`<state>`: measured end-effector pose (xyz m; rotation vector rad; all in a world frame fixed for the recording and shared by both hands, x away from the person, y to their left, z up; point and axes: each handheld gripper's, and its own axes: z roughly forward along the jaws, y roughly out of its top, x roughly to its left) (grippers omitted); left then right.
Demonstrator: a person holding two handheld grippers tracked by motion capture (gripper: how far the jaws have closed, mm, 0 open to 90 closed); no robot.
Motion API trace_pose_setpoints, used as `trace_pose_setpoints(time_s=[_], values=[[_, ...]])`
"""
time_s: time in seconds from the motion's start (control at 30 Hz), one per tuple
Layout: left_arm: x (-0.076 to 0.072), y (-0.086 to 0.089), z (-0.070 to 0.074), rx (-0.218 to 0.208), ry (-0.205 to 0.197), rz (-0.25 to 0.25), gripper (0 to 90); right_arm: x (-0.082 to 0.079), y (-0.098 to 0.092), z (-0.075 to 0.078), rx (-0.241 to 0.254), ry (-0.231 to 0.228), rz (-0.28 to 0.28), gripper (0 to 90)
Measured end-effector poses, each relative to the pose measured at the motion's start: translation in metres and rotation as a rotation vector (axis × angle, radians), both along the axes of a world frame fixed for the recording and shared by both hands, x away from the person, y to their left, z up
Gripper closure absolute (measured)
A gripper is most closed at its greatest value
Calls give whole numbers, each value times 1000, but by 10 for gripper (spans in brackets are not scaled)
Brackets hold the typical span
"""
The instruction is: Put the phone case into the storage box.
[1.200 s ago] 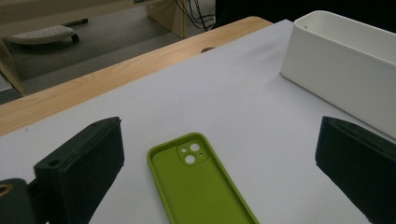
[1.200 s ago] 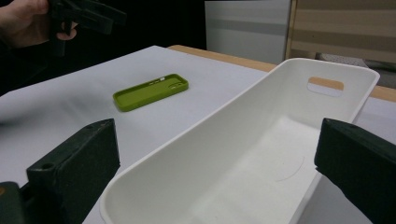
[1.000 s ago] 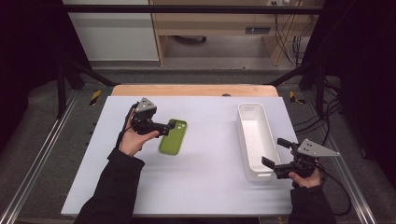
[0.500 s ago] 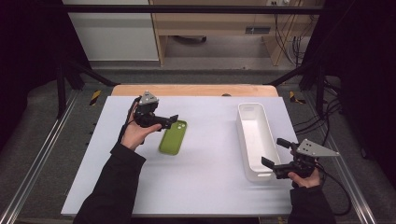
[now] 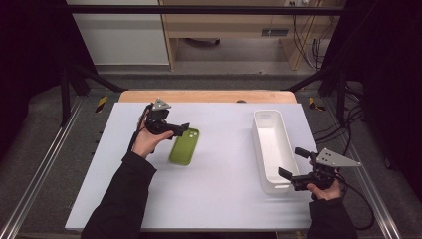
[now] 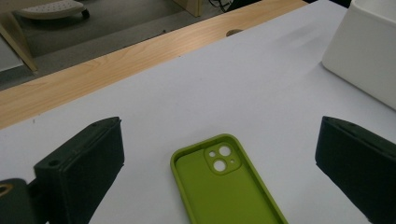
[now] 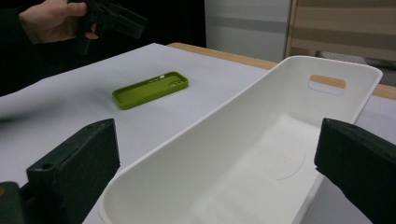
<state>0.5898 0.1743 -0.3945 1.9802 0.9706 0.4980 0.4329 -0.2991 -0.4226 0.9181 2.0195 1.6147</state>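
Left gripper point(image 5: 181, 130) rose; one phone case point(image 5: 184, 146), one bin point(image 5: 268, 149).

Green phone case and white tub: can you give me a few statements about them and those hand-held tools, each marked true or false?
1. The green phone case lies hollow side up on the table. True.
2. The left tool grips the case. False: its jaws are wide open above it.
3. The white tub is empty. True.
4. The right tool holds the tub shut tight. False: its jaws stand open around the tub's near end.
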Motion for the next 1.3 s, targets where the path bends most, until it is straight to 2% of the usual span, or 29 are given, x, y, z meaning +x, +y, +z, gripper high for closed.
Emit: trace_pose_setpoints(time_s=[0.4,0.87,1.3], values=[[5,-2,-18,36,47,18,13,0,0,0,2,1,1,4],[0,3,-38,75,85,30,21,0,0,0,3,3,0,4],[-6,8,-56,94,127,42,25,0,0,0,1,1,-3,4]])
